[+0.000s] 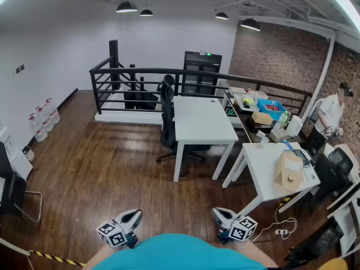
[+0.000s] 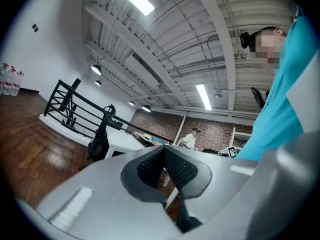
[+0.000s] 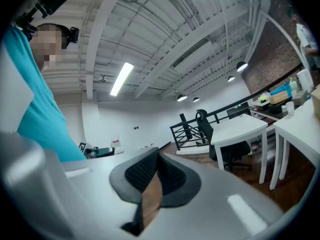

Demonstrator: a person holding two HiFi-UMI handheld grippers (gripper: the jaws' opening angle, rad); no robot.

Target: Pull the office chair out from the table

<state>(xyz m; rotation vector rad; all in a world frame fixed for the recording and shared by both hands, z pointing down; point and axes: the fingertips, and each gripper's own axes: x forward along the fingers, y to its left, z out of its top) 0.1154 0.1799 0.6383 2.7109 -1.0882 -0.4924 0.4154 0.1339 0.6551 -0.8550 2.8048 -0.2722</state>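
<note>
- The office chair (image 1: 167, 114) is tucked against the left side of the far white table (image 1: 205, 122), well apart from me.
- My left gripper (image 1: 132, 217) and right gripper (image 1: 221, 214) are both closed and empty (near my body).
- I should approach from the left, open the jaws and grip the backrest.
- The head view shows the route; the gripper views show the pads meeting.

Both tongs are held low and near the person's body, tilted slightly upward. The left tongs (image 1: 134, 215) and right tongs (image 1: 218, 212) have jaws closed, gripping nothing.
</note>
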